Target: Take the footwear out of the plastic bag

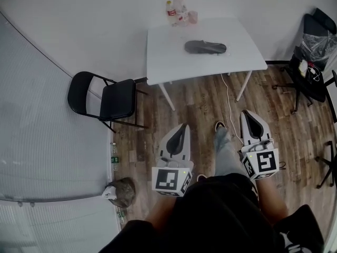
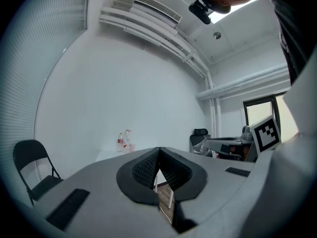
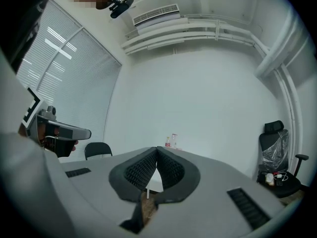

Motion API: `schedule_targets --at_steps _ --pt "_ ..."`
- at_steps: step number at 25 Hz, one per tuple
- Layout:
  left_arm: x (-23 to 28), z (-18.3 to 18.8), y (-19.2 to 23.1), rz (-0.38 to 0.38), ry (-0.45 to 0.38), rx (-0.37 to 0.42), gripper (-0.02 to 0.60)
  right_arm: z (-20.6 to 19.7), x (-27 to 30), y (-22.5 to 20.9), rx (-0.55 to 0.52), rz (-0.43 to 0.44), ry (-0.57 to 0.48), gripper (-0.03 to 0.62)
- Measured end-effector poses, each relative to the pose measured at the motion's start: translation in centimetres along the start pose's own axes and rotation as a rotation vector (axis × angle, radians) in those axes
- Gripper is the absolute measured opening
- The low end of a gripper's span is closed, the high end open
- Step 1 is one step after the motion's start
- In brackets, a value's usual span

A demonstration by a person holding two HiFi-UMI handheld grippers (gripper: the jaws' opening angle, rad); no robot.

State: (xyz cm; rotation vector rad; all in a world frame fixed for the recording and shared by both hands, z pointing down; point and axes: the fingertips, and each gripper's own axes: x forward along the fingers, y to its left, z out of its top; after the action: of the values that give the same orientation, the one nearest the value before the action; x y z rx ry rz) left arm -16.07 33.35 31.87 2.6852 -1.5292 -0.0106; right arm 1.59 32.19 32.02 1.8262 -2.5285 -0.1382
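On the white table [image 1: 163, 57] across the room lies a dark, flat shoe-shaped thing [image 1: 205, 47]; whether a plastic bag covers it I cannot tell from here. My left gripper [image 1: 184, 126] and right gripper [image 1: 247, 113] are held low over the wooden floor, well short of the table, both pointing toward it. In the left gripper view the left gripper [image 2: 158, 150] has its ribbed pads pressed together with nothing between them. The right gripper [image 3: 157, 149] is shut and empty too. The dark thing is hidden in both gripper views.
Several bottles [image 1: 179, 10] stand at the table's far edge. A black folding chair [image 1: 105, 99] stands left of the table. An office chair with clear plastic on it [image 1: 313, 46] is at the right. A white cable [image 1: 229, 101], a bottle [image 1: 114, 154] and a grey bundle [image 1: 122, 193] lie on the floor.
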Motion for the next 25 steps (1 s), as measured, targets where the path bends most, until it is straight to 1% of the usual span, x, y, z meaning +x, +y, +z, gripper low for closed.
schedule_targets --at_steps 5,9,12,14,18,25 --pt "4.3 -0.6 1.6 -0.018 0.027 0.027 0.02 -1.4 4.6 -2.1 0.0 0.001 0.006 0.017" --pt "10.3 -0.6 4.1 -0.012 0.059 0.046 0.02 -2.6 10.6 -5.1 0.029 0.007 0.027 0.017" --pt "15.3 -0.9 5.5 -0.025 0.088 0.035 0.02 -3.8 14.7 -7.4 0.063 0.025 0.065 0.017" --pt "18.3 -1.1 6.3 -0.02 0.108 0.031 0.02 -4.5 17.0 -9.0 0.079 0.033 0.083 0.017" --pt "23.5 -1.2 7.7 -0.007 0.133 0.027 0.02 -5.7 21.1 -12.2 0.09 0.04 0.106 0.017" --pt "31.6 -1.7 8.9 0.005 0.186 0.057 0.02 -6.7 27.1 -17.5 0.102 0.046 0.116 0.017"
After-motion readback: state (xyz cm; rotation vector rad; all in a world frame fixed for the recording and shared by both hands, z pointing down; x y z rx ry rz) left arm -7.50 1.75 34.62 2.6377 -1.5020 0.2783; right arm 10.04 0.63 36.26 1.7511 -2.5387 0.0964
